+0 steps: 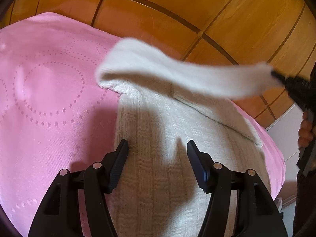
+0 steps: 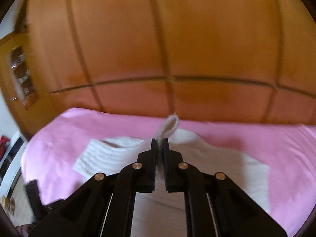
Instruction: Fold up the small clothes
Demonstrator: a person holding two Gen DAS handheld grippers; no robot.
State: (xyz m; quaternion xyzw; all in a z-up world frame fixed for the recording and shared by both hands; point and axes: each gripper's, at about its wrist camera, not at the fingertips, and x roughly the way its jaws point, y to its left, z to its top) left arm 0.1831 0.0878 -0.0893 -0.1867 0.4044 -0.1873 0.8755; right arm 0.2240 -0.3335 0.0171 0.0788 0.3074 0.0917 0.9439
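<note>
A small white knitted sweater (image 1: 158,138) lies on a pink bedspread (image 1: 49,98). My left gripper (image 1: 157,148) hovers open just over the sweater's body, with nothing pinched between its fingers. At the right edge of the left wrist view my right gripper (image 1: 273,73) is shut on the end of the sweater's sleeve (image 1: 177,73) and holds it lifted and stretched above the body. In the right wrist view the right gripper (image 2: 160,141) pinches a loop of white sleeve (image 2: 169,126), with the sweater (image 2: 118,156) spread on the bedspread (image 2: 286,158) below.
A wooden panelled wardrobe (image 1: 197,9) stands right behind the bed. A person's hand (image 1: 305,130) holds the right gripper at the far right. Pale wood floor (image 2: 158,213) shows under the right gripper, and a shelf niche (image 2: 19,75) is at the left.
</note>
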